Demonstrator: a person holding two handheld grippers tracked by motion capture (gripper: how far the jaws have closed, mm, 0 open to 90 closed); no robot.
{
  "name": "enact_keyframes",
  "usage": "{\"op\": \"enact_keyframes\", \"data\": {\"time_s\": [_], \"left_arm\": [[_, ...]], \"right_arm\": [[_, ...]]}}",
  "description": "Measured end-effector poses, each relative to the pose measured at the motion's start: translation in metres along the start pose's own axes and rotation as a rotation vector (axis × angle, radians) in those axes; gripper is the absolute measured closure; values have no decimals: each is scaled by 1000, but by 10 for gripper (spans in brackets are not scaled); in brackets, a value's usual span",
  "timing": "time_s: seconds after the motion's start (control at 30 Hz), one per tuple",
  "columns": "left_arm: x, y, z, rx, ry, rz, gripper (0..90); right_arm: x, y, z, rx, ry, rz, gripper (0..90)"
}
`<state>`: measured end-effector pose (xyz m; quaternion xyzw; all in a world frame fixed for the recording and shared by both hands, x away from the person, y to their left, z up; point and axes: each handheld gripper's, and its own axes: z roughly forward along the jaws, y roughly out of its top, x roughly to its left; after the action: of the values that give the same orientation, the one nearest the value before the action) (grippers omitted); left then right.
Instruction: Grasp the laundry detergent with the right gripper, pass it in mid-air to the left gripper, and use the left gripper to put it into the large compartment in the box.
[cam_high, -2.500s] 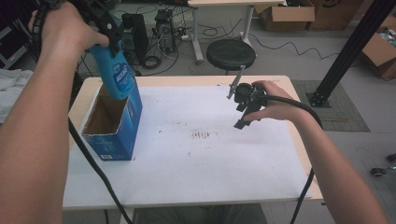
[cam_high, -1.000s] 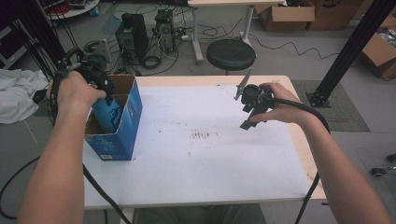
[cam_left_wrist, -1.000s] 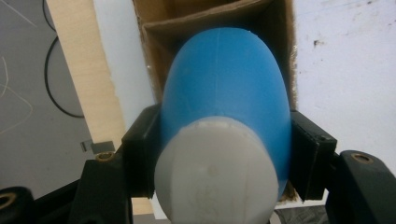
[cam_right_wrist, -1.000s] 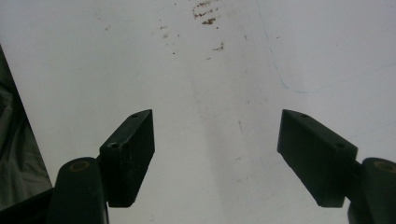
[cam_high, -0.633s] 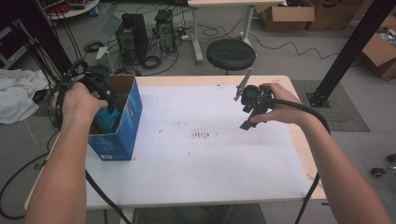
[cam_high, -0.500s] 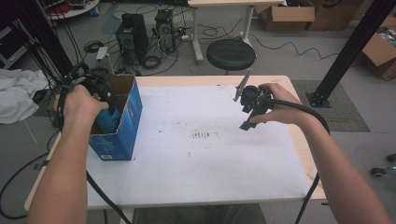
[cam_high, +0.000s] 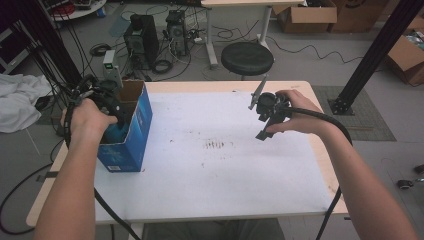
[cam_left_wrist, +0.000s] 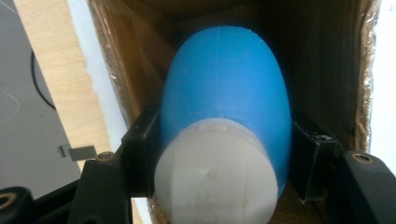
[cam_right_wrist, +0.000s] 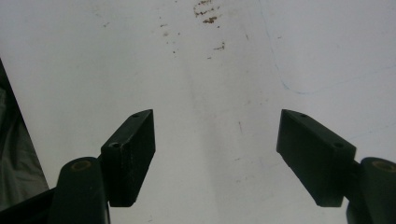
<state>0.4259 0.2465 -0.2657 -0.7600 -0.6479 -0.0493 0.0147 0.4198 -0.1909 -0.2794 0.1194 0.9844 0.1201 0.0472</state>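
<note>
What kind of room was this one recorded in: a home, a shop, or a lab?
Most likely a lab or workshop. Computer towers and loose cables sit on the floor behind the table, cardboard boxes are stacked at the back, and a black metal frame post stands beside it.

A counter (cam_high: 210, 175) fills the middle of the high view. An open box (cam_high: 131, 135) stands on its left part, close to the left edge. The left hand (cam_high: 90, 117) sits at the box's opening, its left gripper (cam_left_wrist: 219, 154) reaching down inside, and a bottle (cam_left_wrist: 224, 121) stands between that gripper's jaws within the box walls, cap toward the camera. The right hand (cam_high: 295, 112) hovers above the counter's right part, well apart from the box, with the right gripper (cam_right_wrist: 215, 149) over bare counter. Between box and right hand lie some smudges (cam_high: 215, 146) on the counter. Behind the counter stands a stool (cam_high: 247, 58); left of it, on the floor, computer cases (cam_high: 142, 40).
</note>
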Motion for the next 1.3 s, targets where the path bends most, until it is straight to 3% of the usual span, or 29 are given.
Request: {"op": "enact_keyframes", "data": {"time_s": [0.77, 0.97, 1.3], "left_arm": [[0, -4, 3, 6, -13, 14, 378], [-3, -3, 6, 23, -35, 9, 320], [-5, -2, -2, 18, -17, 36, 266]], "right_arm": [[2, 0, 1, -6, 0, 6, 286], [0, -1, 2, -8, 4, 6, 283], [-3, -4, 3, -19, 8, 12, 283]]}}
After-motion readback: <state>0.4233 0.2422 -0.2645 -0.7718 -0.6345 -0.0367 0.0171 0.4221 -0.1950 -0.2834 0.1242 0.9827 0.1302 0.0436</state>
